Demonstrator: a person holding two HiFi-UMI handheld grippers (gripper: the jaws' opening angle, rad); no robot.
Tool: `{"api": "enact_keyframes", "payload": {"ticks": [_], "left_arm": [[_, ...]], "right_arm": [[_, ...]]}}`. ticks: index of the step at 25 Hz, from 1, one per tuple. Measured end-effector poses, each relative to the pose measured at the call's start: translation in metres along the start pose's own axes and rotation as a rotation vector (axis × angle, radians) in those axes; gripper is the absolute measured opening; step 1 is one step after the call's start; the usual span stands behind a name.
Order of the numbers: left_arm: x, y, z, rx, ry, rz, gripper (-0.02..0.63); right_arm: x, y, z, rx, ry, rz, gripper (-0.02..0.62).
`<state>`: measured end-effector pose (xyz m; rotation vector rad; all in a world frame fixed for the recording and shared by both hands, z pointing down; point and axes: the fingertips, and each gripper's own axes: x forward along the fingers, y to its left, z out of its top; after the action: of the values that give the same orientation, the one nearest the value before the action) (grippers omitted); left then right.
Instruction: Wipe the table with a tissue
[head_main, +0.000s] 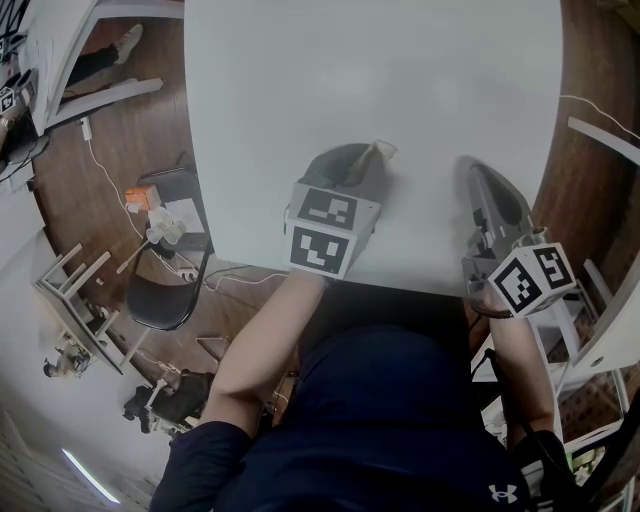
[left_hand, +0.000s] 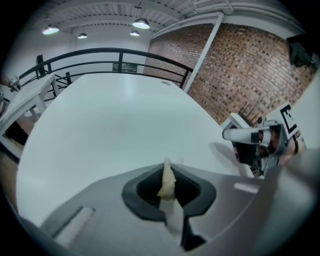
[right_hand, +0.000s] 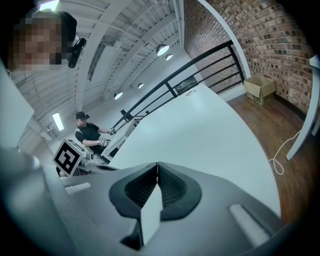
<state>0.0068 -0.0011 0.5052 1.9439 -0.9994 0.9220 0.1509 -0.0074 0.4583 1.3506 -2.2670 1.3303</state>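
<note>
A small crumpled tissue sticks out past the tip of my left gripper, over the near part of the white table. In the left gripper view the tissue is pinched between the shut jaws of the left gripper, a pale strip that rises above them. My right gripper rests over the table's near right edge. Its jaws meet in the right gripper view, right gripper, with nothing between them.
The table's near edge runs just below both grippers. A black chair and a small stand with objects are on the wooden floor at the left. White shelving stands at the right. A person sits far off.
</note>
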Motion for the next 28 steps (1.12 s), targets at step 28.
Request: {"api": "enact_keyframes", "payload": {"ticks": [28], "left_arm": [[-0.208, -0.001, -0.001, -0.303, -0.427, -0.172, 0.021]], "right_arm": [[-0.049, 0.155, 0.043, -0.275, -0.168, 0.092, 0.011]]}}
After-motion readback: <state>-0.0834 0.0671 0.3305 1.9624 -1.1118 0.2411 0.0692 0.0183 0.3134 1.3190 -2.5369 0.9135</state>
